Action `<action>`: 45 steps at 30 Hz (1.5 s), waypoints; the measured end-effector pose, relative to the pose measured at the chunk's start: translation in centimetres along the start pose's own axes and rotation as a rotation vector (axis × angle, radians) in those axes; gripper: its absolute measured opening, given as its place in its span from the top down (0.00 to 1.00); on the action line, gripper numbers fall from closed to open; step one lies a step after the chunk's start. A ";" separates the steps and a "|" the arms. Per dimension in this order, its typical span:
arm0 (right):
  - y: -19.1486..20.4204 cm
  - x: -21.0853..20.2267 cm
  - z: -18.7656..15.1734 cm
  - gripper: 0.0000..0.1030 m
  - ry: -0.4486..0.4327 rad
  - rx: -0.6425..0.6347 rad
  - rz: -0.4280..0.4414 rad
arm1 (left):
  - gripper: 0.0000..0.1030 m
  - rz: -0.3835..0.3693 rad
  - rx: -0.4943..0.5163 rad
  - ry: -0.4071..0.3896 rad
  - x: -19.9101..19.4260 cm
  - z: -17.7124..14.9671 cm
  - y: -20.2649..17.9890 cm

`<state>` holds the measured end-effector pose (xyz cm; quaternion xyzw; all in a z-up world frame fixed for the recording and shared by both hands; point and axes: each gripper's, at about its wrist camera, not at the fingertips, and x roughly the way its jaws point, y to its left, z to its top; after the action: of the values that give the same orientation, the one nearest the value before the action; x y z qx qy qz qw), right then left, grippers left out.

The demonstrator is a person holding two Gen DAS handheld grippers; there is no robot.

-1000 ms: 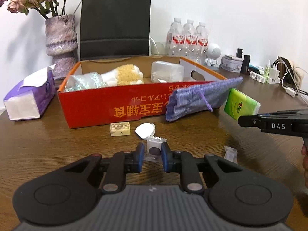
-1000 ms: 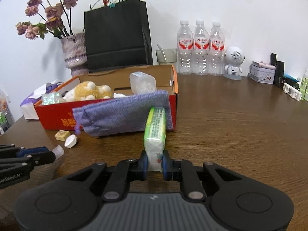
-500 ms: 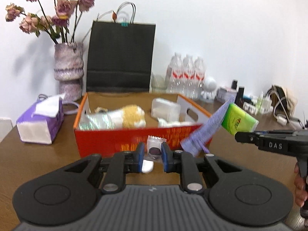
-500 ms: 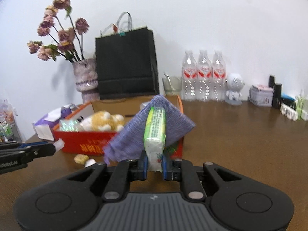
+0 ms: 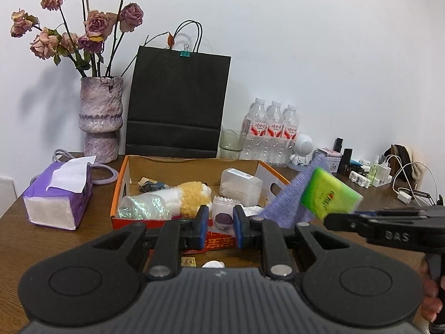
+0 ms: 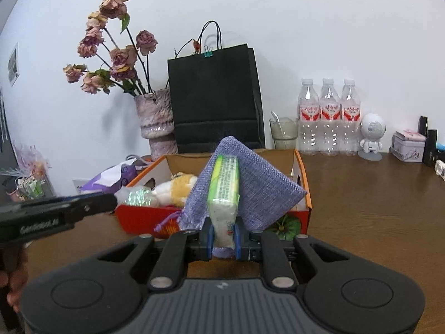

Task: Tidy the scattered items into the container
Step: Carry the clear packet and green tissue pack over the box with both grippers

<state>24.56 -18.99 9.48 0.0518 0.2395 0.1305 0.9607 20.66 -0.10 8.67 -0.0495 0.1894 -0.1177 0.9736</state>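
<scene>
My left gripper is shut on a small clear packet with a dark round piece inside, held in front of the red cardboard box. My right gripper is shut on a green tissue pack together with a purple cloth pouch that hangs beside it; both show in the left wrist view as the tissue pack and pouch at the box's right end. Inside the box lie a yellow plush toy, a shiny wrapped bundle and a clear plastic case.
On the table in front of the box lie a small yellow block and a white round piece. A purple tissue box stands left. Behind are a vase, a black paper bag, water bottles and small items far right.
Both grippers rose from the table with their loads. The packet, tissue pack and pouch now hang level with the box rim; the pouch lifted off the box's front wall.
</scene>
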 end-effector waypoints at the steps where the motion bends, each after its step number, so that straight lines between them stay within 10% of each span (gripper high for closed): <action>1: -0.2 -0.3 -0.1 0.87 0.008 0.008 0.010 | 0.81 0.000 -0.003 0.000 0.0 0.0 0.1; 20: 2.1 -1.9 -6.5 0.87 0.218 -0.025 0.073 | 0.81 -0.025 -0.011 0.027 -4.2 -2.9 -2.6; 34: 5.3 -6.0 0.1 0.87 0.011 -0.096 0.091 | 0.81 0.025 -0.007 -0.053 -7.8 -0.8 -1.1; 45: 5.5 -3.7 -0.1 0.87 0.058 -0.101 0.085 | 0.81 0.008 -0.012 -0.053 -7.0 -0.3 -0.4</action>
<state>20.10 -14.76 11.99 0.0096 0.2581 0.1844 0.9483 14.16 1.20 10.90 -0.0574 0.1646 -0.1113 0.9784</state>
